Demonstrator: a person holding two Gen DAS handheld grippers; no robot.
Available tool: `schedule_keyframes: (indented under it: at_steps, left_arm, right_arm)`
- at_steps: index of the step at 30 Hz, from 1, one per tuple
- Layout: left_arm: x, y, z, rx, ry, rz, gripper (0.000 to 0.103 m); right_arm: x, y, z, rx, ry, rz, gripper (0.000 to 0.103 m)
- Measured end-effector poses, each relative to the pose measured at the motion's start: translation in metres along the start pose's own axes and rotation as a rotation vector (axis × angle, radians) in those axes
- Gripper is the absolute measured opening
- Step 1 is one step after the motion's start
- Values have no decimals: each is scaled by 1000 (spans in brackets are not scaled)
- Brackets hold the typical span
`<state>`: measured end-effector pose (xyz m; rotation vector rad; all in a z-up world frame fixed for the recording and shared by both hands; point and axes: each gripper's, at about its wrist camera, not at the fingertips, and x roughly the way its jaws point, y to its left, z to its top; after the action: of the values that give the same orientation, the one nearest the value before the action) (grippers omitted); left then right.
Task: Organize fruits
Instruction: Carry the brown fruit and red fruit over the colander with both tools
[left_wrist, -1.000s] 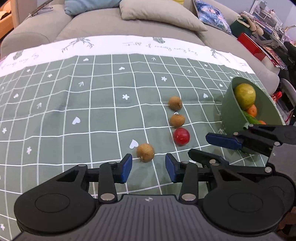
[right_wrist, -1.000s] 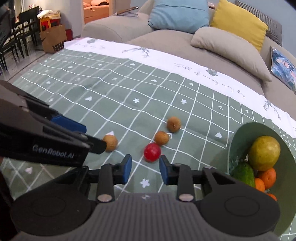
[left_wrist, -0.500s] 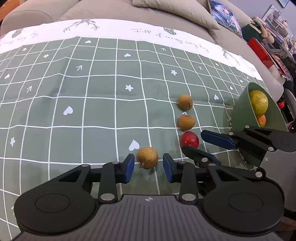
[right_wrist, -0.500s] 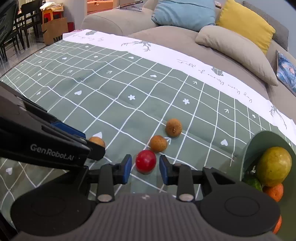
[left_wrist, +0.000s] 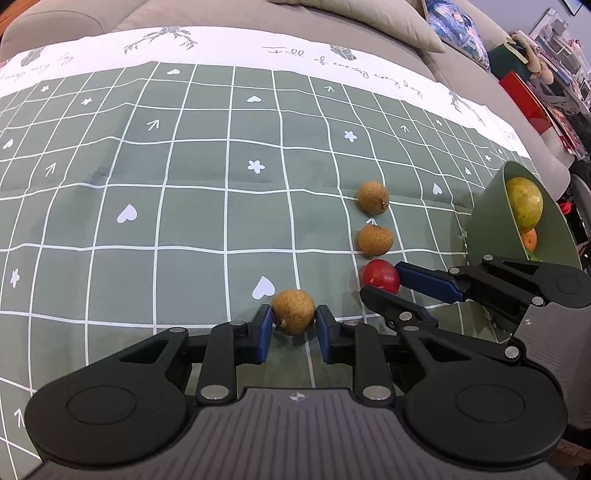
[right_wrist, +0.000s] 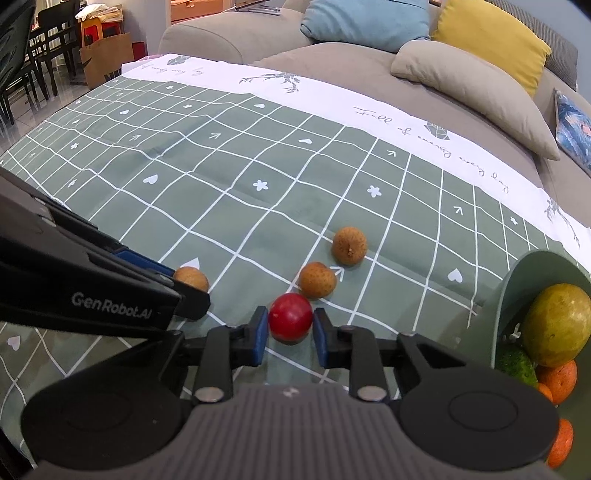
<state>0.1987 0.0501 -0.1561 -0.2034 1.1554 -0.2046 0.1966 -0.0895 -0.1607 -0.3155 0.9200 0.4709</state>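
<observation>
Three small brown fruits and one red fruit lie on the green checked tablecloth (left_wrist: 184, 229). My left gripper (left_wrist: 293, 326) is open, its blue pads on either side of the nearest brown fruit (left_wrist: 293, 311), which rests on the cloth. My right gripper (right_wrist: 290, 334) is open around the red fruit (right_wrist: 290, 320), also seen in the left wrist view (left_wrist: 380, 276). Two more brown fruits (left_wrist: 375, 240) (left_wrist: 373, 197) lie in a row beyond the red one. A green bowl (right_wrist: 508, 314) at the right holds a large yellow-green fruit (right_wrist: 557, 323), oranges and something dark green.
A grey sofa (right_wrist: 332, 62) with beige, blue and yellow cushions runs behind the table's far edge. Chairs and a cardboard bag (right_wrist: 107, 59) stand at the far left. The two grippers sit close side by side, right gripper (left_wrist: 424, 291) just right of the left.
Both grippers have moved forward and down. The brown fruit now sits between the left pads and the red fruit between the right pads. The fruits have not moved.
</observation>
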Motion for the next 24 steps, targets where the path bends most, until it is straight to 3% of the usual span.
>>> schedule_keyframes:
  at_steps: [8, 24]
  left_arm:
    - [-23, -7, -3, 13, -28, -1, 27]
    - [-87, -67, -17, 125, -127, -67, 27]
  right_arm:
    - [-24, 1, 2, 10, -30, 1, 21]
    - [-128, -25, -22, 158, -149, -12, 21]
